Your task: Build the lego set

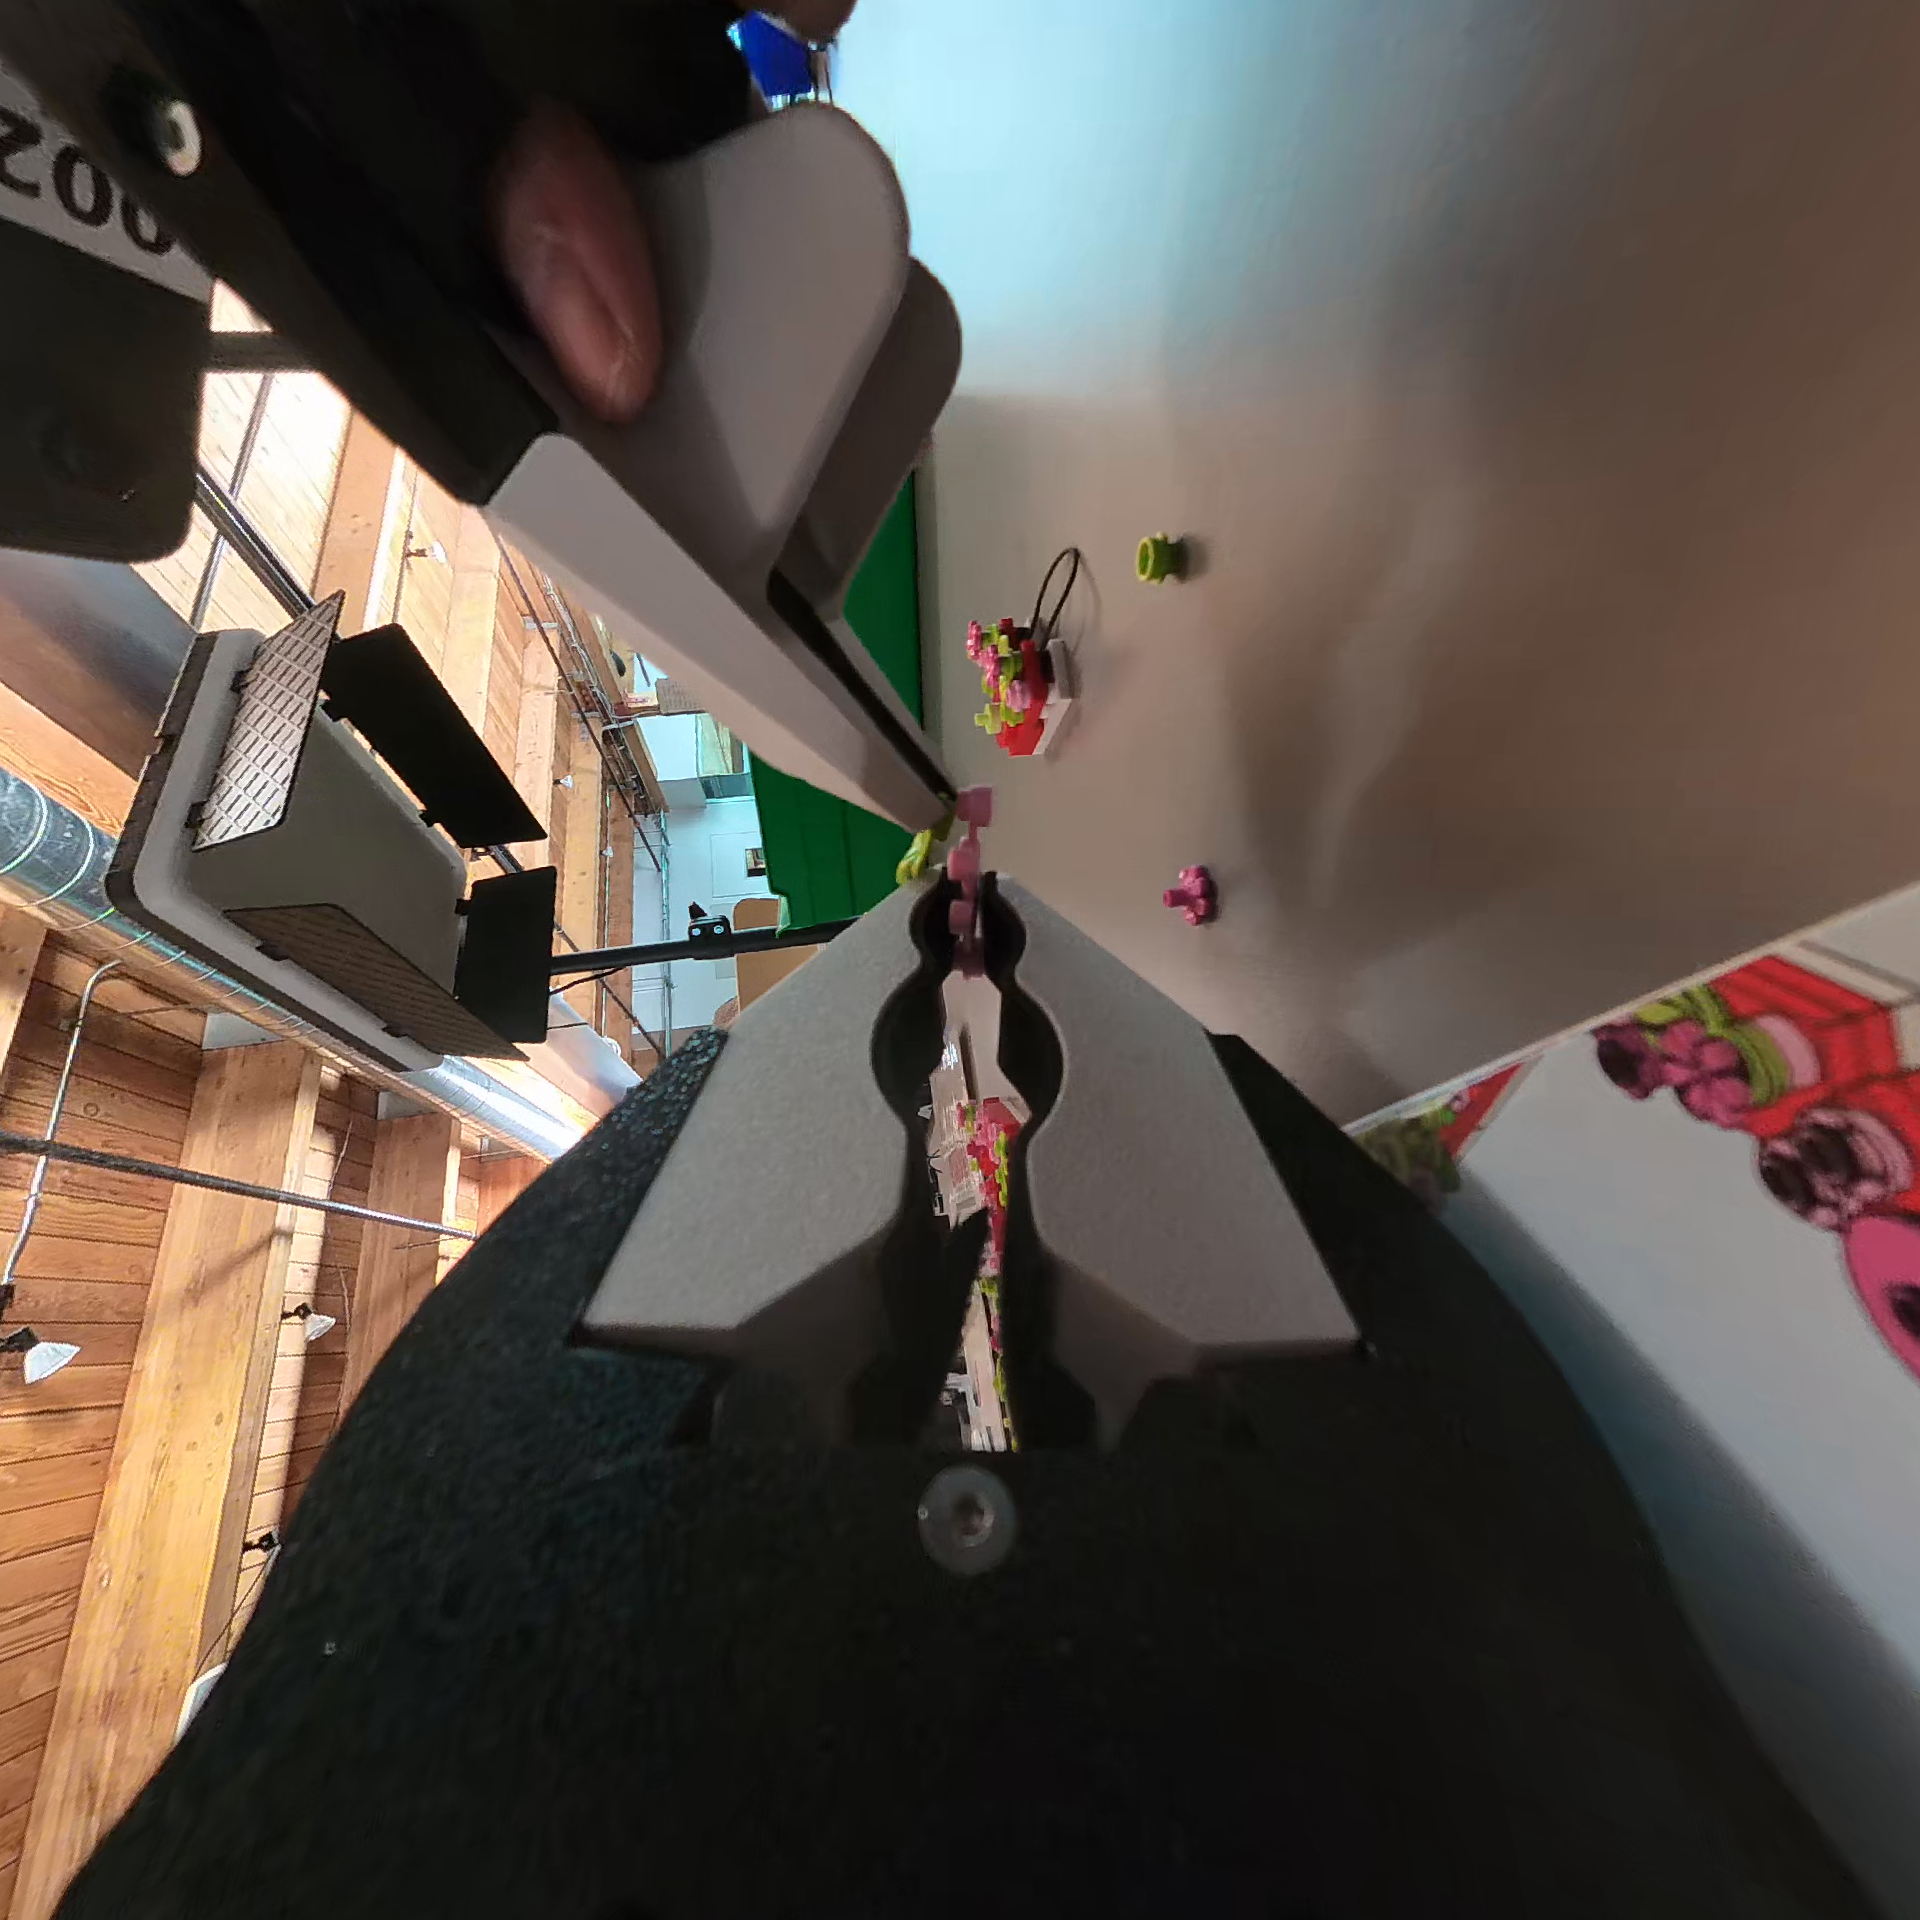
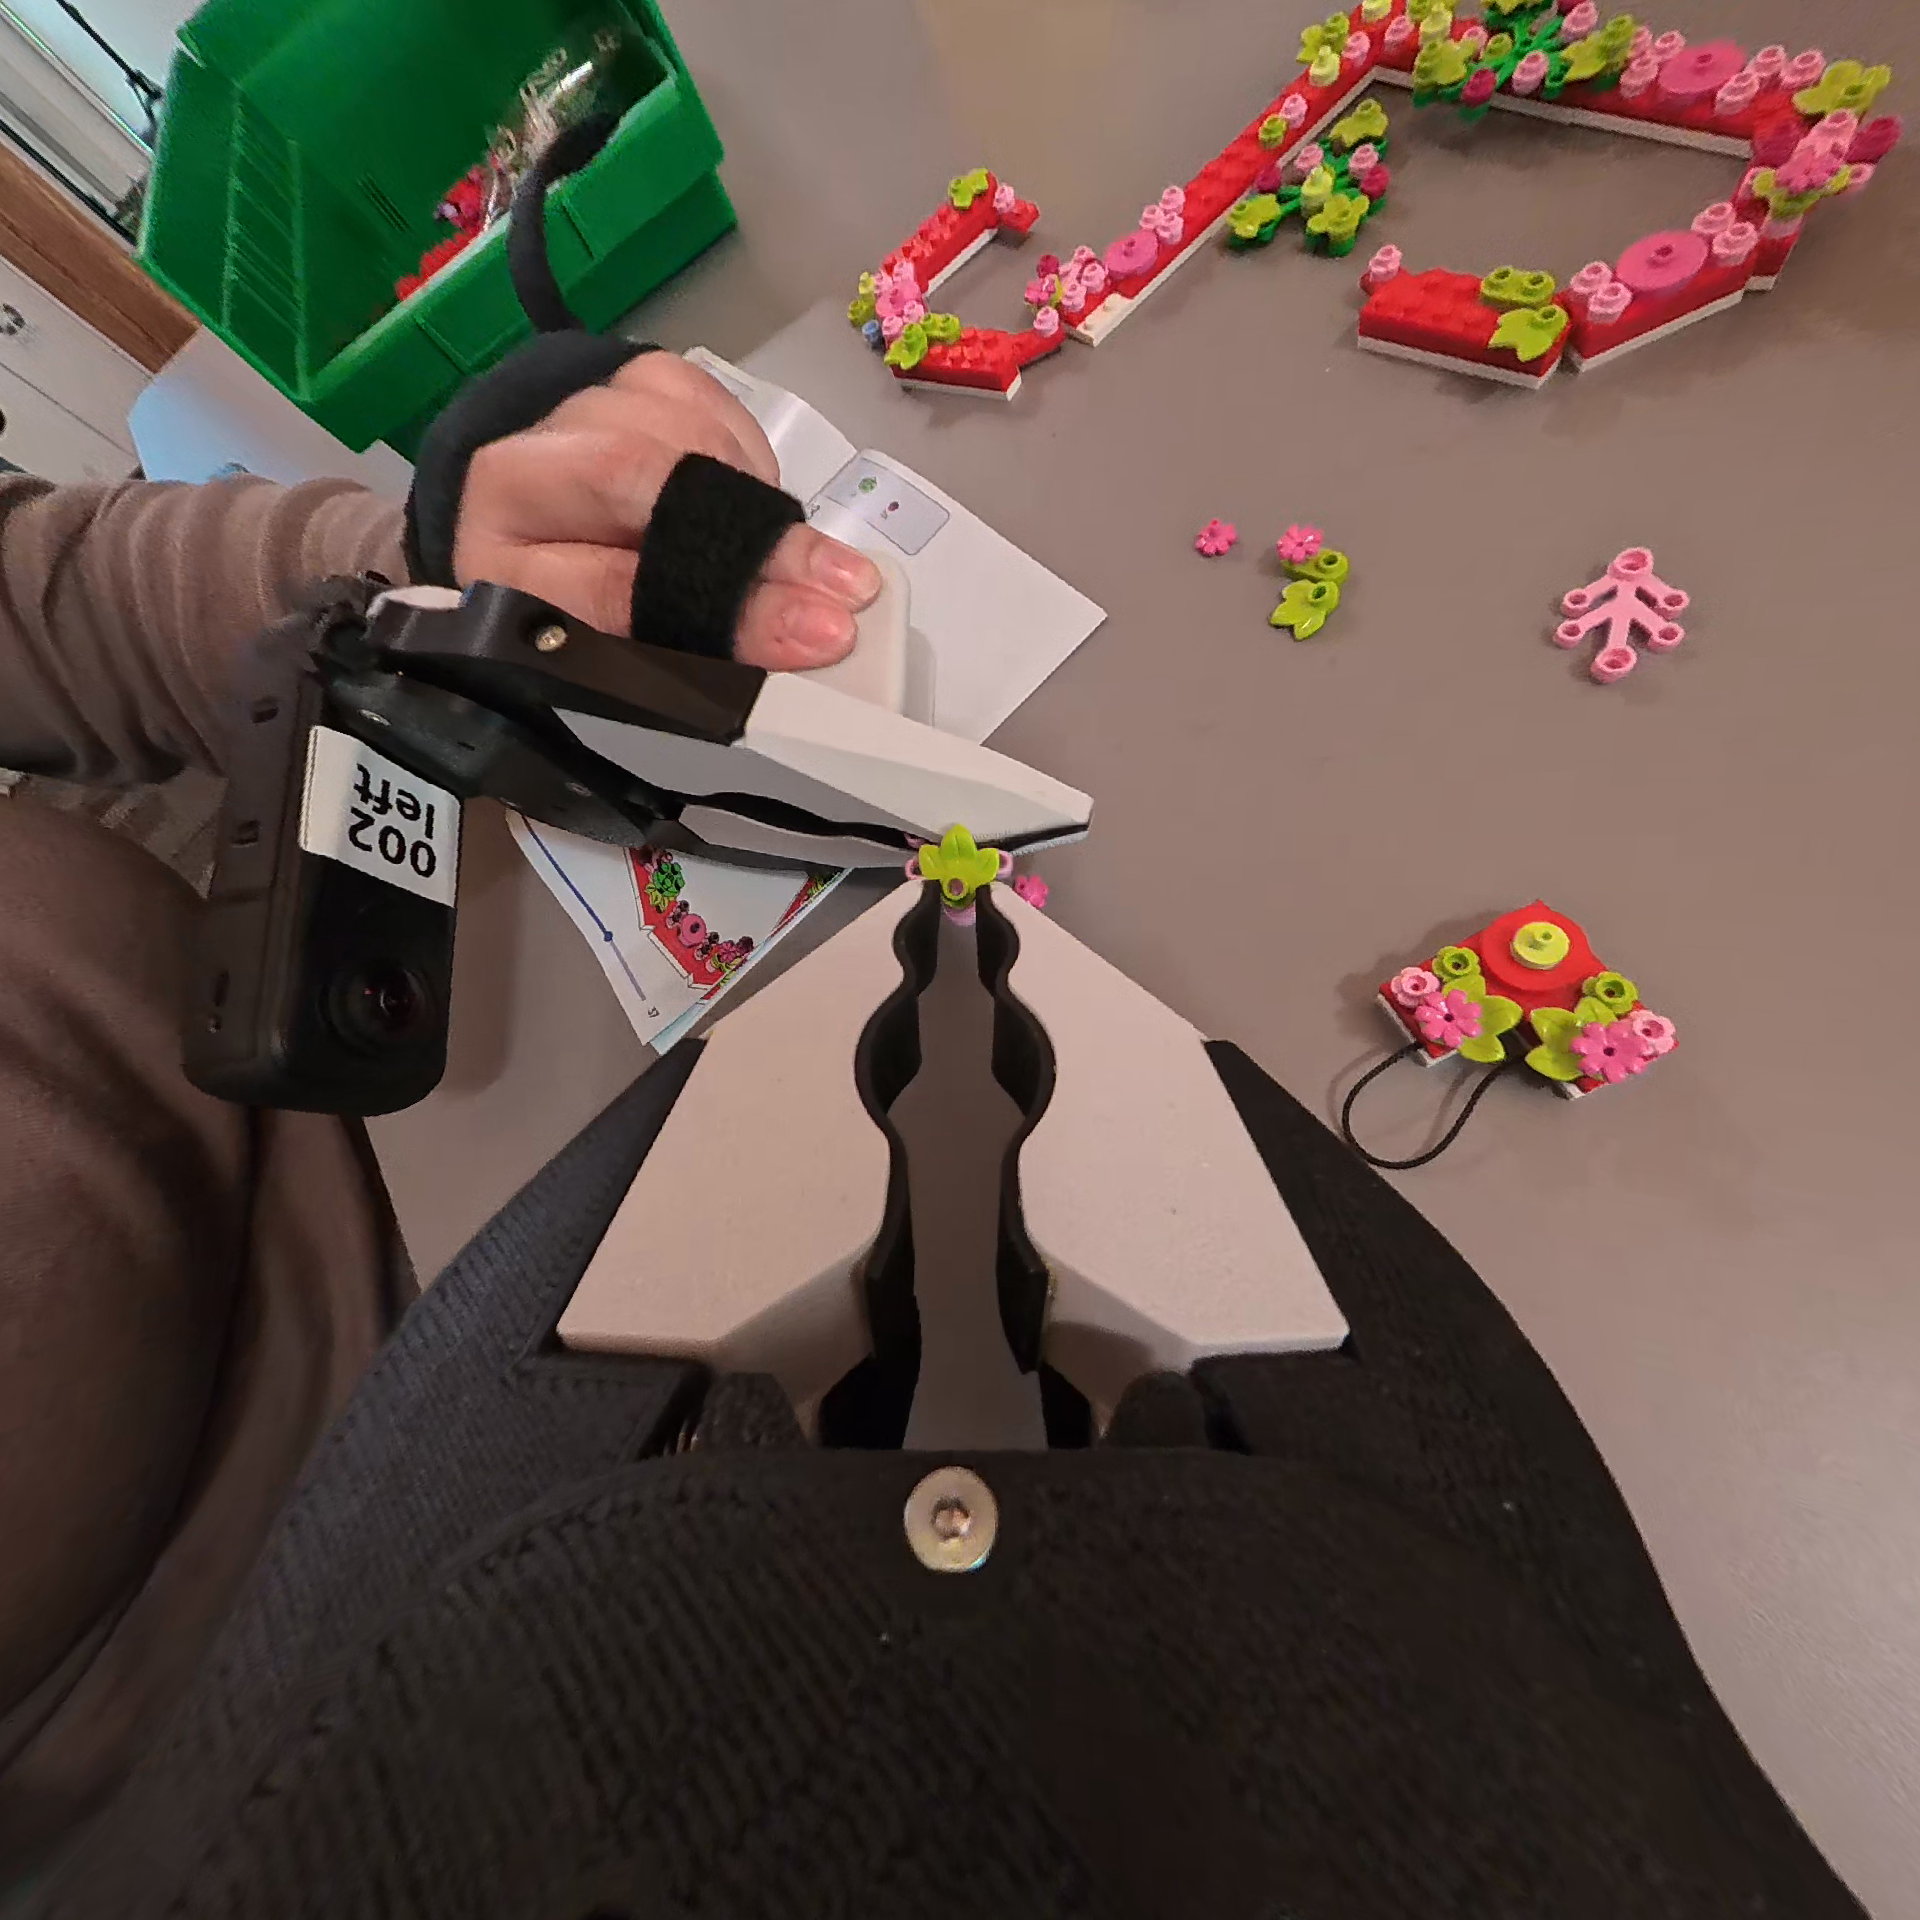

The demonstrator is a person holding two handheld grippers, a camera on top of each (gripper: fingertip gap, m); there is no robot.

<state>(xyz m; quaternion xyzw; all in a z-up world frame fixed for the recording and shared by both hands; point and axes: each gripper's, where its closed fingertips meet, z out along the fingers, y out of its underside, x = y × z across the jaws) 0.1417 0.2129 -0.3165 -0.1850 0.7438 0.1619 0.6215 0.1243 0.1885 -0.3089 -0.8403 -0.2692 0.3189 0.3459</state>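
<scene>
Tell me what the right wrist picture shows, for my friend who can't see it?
Two grippers meet fingertip to fingertip above a grey table, pressing a lime leaf piece onto a small pink piece. Around them lie flowery red Lego sections, loose flower pieces, an instruction booklet and a green bin.

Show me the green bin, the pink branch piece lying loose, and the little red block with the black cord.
green bin [image 2: 312, 208], right wrist view, sloped side wall.
pink branch piece [image 2: 1621, 613], right wrist view, central stem.
little red block [image 2: 1538, 951], right wrist view, red round top.
</scene>
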